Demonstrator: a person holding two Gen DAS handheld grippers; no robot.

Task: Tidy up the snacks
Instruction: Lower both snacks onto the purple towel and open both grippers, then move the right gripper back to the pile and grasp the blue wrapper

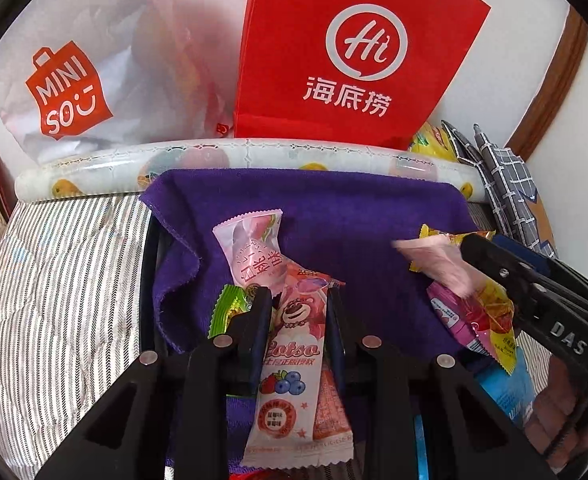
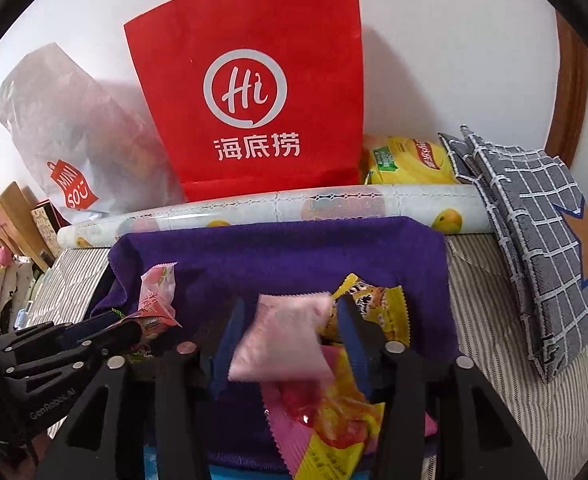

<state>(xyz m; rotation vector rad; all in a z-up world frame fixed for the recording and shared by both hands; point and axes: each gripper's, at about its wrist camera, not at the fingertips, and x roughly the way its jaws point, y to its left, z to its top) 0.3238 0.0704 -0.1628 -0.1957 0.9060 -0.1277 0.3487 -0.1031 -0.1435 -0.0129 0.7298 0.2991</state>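
Note:
My left gripper (image 1: 298, 312) is shut on a long pink Lotso snack packet (image 1: 290, 364), which lies over the purple cloth (image 1: 334, 216). A pale peach-print packet (image 1: 254, 248) lies just beyond it and a green wrapper (image 1: 228, 310) beside its left finger. The same gripper (image 2: 130, 326) shows at the left of the right wrist view. My right gripper (image 2: 290, 328) stands open; a blurred pale pink packet (image 2: 282, 340) sits tilted and loose between its fingers. Below it lie yellow and pink packets (image 2: 334, 428). From the left wrist view the right gripper (image 1: 474, 248) reaches in from the right.
A red paper bag (image 2: 254, 100) and a white Miniso plastic bag (image 2: 74, 140) stand against the wall. A fruit-print roll (image 2: 274, 208) lies in front of them. A yellow packet (image 2: 410, 160) and a grey checked cloth (image 2: 534, 240) are at the right. Striped fabric (image 1: 66, 280) surrounds the purple cloth.

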